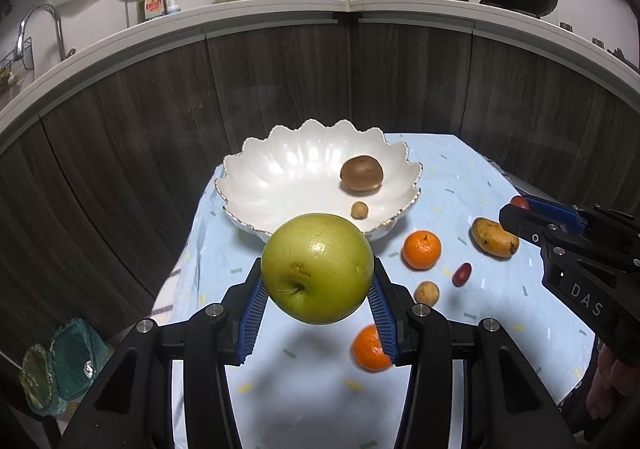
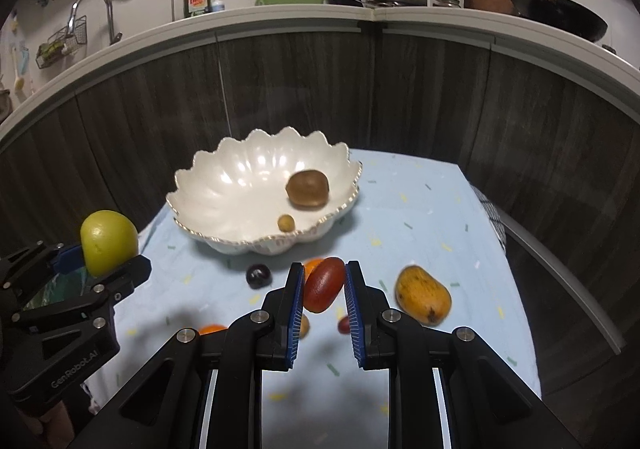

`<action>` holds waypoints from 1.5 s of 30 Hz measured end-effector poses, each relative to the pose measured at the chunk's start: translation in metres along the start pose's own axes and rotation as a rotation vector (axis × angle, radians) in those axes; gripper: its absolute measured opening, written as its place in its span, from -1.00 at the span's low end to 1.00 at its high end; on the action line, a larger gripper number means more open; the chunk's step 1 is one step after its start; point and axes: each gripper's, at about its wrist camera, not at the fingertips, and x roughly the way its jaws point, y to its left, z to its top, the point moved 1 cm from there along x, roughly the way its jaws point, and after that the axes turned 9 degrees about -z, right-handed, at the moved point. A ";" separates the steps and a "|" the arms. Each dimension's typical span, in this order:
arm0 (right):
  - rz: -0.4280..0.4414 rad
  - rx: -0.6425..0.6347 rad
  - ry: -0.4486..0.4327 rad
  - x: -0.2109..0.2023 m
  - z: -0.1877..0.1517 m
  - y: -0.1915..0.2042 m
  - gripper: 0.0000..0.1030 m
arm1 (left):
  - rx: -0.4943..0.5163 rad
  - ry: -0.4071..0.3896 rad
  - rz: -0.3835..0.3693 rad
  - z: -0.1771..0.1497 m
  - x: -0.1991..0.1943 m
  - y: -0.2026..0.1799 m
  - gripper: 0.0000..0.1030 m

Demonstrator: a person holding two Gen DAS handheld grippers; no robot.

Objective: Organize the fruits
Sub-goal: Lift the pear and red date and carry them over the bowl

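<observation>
My left gripper (image 1: 318,275) is shut on a green apple (image 1: 317,268) and holds it above the cloth, just in front of the white scalloped bowl (image 1: 256,185). The bowl holds a kiwi (image 1: 361,173) and a small tan fruit (image 1: 359,209). My right gripper (image 2: 322,283) is shut on a red oblong fruit (image 2: 324,284), lifted above the cloth. On the cloth lie a mango (image 2: 422,295), two oranges (image 1: 421,250) (image 1: 370,349), a dark plum (image 2: 258,275), a small red fruit (image 1: 461,274) and a tan fruit (image 1: 427,293). The apple also shows in the right wrist view (image 2: 108,241).
The small table has a light blue cloth (image 1: 312,389) with edges close on left, right and far side. Dark cabinet fronts (image 1: 280,89) rise behind it under a cluttered kitchen counter. A green bin (image 1: 60,365) stands on the floor at the left.
</observation>
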 end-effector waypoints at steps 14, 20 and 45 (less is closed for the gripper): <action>0.016 -0.024 -0.034 0.012 0.033 0.023 -0.58 | -0.005 0.022 -0.038 0.026 0.016 0.025 -0.07; 0.024 -0.030 -0.050 0.020 0.049 0.035 -0.58 | -0.006 0.006 -0.038 0.041 0.023 0.040 -0.07; 0.075 -0.044 0.050 0.094 0.077 0.073 -0.58 | 0.000 0.044 -0.068 0.076 0.090 0.086 -0.07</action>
